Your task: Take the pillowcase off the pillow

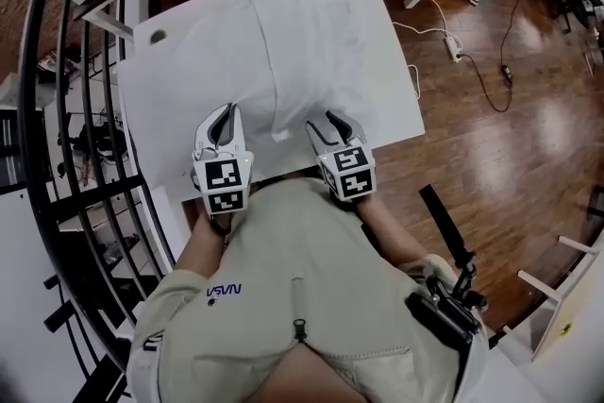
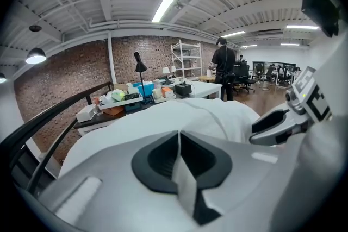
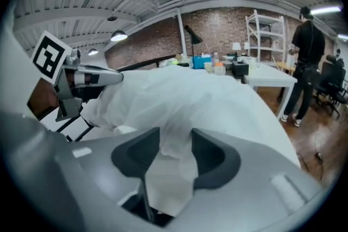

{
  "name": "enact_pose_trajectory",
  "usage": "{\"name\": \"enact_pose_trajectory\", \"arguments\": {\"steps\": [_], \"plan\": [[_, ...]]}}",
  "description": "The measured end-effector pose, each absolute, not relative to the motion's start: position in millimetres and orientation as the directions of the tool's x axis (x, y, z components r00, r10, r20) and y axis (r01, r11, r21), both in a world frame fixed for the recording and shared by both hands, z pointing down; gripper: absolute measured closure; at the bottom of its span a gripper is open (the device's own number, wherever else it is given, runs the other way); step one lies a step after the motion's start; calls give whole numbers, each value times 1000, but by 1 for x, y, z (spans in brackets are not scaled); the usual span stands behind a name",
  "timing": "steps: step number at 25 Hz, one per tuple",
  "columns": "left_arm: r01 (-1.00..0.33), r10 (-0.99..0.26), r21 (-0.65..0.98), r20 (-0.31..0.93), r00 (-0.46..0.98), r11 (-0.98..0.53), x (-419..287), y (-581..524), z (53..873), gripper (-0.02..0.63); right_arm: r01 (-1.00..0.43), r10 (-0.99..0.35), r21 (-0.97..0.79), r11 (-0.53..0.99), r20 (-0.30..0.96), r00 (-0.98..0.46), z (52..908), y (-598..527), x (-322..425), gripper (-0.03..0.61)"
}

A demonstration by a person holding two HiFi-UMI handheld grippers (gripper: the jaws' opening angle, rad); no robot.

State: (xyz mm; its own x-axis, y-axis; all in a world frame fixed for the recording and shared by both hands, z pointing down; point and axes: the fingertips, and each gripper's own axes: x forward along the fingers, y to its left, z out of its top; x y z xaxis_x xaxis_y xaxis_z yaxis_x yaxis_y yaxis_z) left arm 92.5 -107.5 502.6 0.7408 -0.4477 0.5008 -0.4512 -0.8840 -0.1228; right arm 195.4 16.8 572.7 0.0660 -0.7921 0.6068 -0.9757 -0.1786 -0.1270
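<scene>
Hidden: the pillow (image 1: 307,33) cannot be told apart from its pillowcase (image 1: 274,104), since both read as one white mass on a white bench (image 1: 396,109). The bench's near edge is covered by the wearer's torso, and the hands are out of sight behind the two marker cubes.
Hard to make out: where the pillowcase opening lies, and how much of the pillow is still inside it.
Count: two tongs, one pillow, one pillowcase, one bench carrying them. A second bench (image 2: 130,103) behind it is crowded with small items too small to name, and one person (image 2: 224,70) stands far back in the room.
Left tongs (image 1: 224,113): pressed together on a thin, flat fold of the pillowcase, which stands up between the dark pads (image 2: 163,157) in the left gripper view.
Right tongs (image 1: 330,120): spread, with a loose bunch of the pillowcase hanging in the gap between the pads (image 3: 209,157). The cloth does not look squeezed.
Pillowcase look: plain white, thin and slightly translucent, crumpled where it is gathered at the tongs and smoother further away.
Pillowcase place: on the bench, its near end at the bench's front edge and lifted into both tongs, which sit side by side a little apart.
</scene>
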Motion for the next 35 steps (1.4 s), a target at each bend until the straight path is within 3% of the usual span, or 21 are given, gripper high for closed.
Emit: {"name": "enact_pose_trajectory", "arguments": {"steps": [4,7,9,17,24,28,35], "plan": [[-444,-438,-116,504,744,-888,92,-103,504,598,-986,-771,-82,-143,634,59,579,-3,194,402],[-440,-433,-112,502,749,-891,93,-103,504,598,-987,-769,-70,-144,636,67,579,-9,192,520],[-442,-430,-101,497,753,-891,92,-106,502,598,-985,-766,-60,-159,637,85,578,-9,194,553],[-508,-478,-44,417,773,-860,80,-145,478,598,-908,-709,76,-412,599,372,554,29,264,560],[-554,-509,-15,416,754,-832,69,-164,477,600,-747,-558,143,-649,578,596,552,84,349,561],[-552,-502,-23,447,740,-834,64,-157,490,600,-699,-482,157,-698,619,620,576,105,383,561],[-495,-436,-34,529,728,-868,63,-115,516,569,-795,-498,63,-603,749,437,621,93,375,527]]}}
